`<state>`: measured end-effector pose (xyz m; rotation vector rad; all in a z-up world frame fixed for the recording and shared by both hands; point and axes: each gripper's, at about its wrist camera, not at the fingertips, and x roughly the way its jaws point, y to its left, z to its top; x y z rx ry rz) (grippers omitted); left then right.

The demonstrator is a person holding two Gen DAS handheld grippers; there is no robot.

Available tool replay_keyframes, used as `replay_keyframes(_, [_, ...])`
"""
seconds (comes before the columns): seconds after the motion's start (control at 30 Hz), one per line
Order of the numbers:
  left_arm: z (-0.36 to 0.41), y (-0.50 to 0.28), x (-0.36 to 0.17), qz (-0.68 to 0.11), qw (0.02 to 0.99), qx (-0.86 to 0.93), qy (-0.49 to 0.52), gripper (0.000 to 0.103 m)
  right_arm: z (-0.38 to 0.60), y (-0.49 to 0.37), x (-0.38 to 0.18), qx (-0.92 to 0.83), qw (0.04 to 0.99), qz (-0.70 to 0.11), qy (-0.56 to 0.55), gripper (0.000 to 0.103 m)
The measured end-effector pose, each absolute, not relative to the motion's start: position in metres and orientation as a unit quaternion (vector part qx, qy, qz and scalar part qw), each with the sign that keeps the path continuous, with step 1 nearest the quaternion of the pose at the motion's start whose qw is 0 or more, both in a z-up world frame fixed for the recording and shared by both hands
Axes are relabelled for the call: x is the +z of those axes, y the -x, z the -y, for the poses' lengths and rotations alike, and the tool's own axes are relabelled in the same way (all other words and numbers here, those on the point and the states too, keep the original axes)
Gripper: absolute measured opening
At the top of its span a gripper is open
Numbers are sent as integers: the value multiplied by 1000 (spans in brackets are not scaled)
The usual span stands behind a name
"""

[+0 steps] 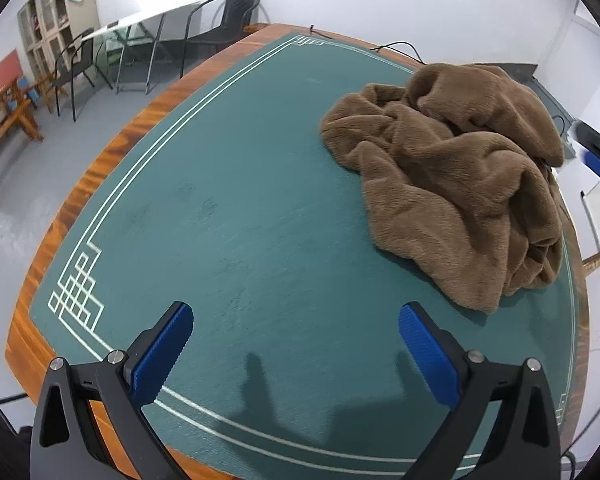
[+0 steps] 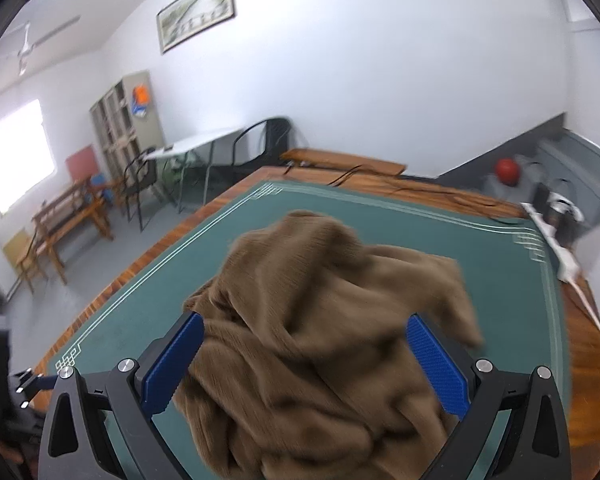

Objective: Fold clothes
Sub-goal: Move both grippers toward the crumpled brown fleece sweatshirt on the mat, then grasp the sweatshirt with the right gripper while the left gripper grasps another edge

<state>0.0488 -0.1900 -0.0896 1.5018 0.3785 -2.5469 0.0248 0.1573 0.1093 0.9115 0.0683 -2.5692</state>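
Brown fleece garment (image 2: 320, 340) bunches between my right gripper (image 2: 304, 360), spread wide, perhaps touching; left gripper (image 1: 296, 356) hangs spread over bare green table (image 1: 220, 220), awaiting a hem.

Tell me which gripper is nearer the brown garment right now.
Right. The right gripper is over the crumpled brown garment, jaws open with fabric between them. The left gripper is open above bare green table, apart from the pile.
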Motion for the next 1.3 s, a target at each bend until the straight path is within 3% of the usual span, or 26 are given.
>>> replay_keyframes(0.13, [206, -51, -98, -135, 88, -848, -506, 103, -119, 17, 82, -907, 205, -58, -363, 100])
replay_keyframes(0.17, [212, -49, -102, -139, 89, -846, -507, 103, -114, 27, 75, -903, 200, -56, -375, 96])
replay_keyframes(0.23, [217, -49, -105, -148, 89, -843, -509, 103, -114, 45, 62, -897, 189, -35, -399, 79])
replay_keyframes(0.3, [219, -48, -109, -157, 86, -840, -512, 103, -118, 59, 55, -890, 184, -10, -417, 47])
replay_keyframes(0.4, [216, -40, -112, -160, 78, -836, -519, 103, -132, 63, 59, -890, 184, 12, -417, 29])
replay_keyframes(0.5, [210, -29, -111, -156, 64, -840, -516, 103, -152, 50, 80, -906, 179, 9, -384, 24])
replay_keyframes(0.8, [201, 18, -95, -169, 20, -862, -478, 103, -269, -38, 142, -945, 94, 29, -311, 21])
replay_keyframes(0.97, [199, 56, -90, -170, -18, -876, -450, 103, -320, -89, 125, -940, 43, 12, -338, 21])
replay_keyframes(1.3, [175, 166, -97, -205, -96, -855, -466, 103, -376, -126, 70, -912, -3, 62, -406, 21])
